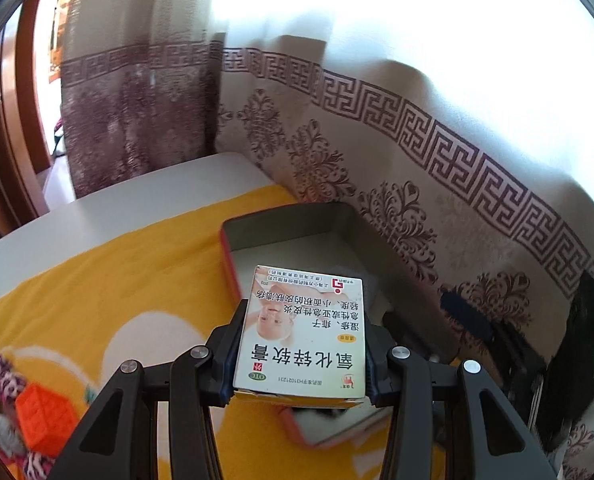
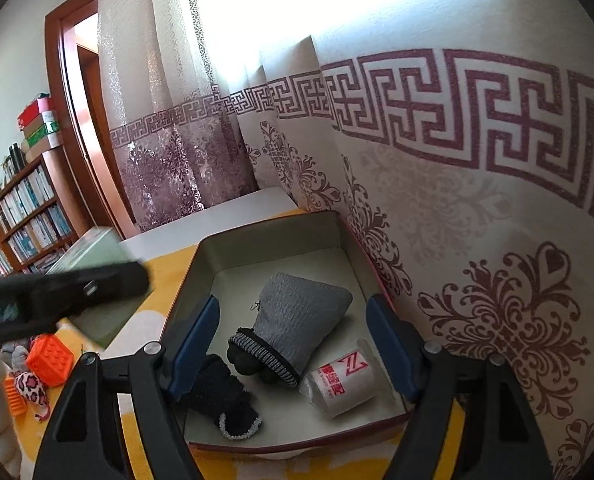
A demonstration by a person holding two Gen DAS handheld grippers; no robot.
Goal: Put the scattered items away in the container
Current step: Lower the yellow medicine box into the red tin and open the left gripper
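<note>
Left wrist view. We list the left gripper (image 1: pixel 303 344), its fingers clamped on the long edges of a white ointment carton (image 1: pixel 303 332) printed with Chinese text and a baby's face. We hold the carton flat and face up, above the near part of the red-rimmed container (image 1: pixel 227 256), which we judge is the position for lowering it inside. The container rests on a yellow blanket (image 1: pixel 117 280), against the patterned curtain (image 1: pixel 377 160). Well away from the container on its left side lie an orange studded cube (image 1: pixel 43 420) and a pink leopard-print fabric piece (image 1: pixel 1 376), both not yet tidied. A dark shape to the right of the container is too blurred for us to name.

Right wrist view. We list the right gripper (image 2: pixel 293 348), its jaws spread wide with nothing pressed between the blue pads (image 2: pixel 195 340), hovering over the container's near rim (image 2: pixel 297 446). Inside the container we count a grey knit pouch (image 2: pixel 297 312) with a dark striped cuff, a black knit item (image 2: pixel 221 396) toward the near-left corner, and a white roll (image 2: pixel 343 380) with red print toward the near-right corner. To the left of the container the left gripper's dark body (image 2: pixel 77 292) crosses the view, blurred, with a pale green face, probably the carton's underside, below it. The cube (image 2: pixel 49 360) and leopard-print piece (image 2: pixel 29 386) lie further left again, beside an orange comb-like item (image 2: pixel 15 398).
</note>
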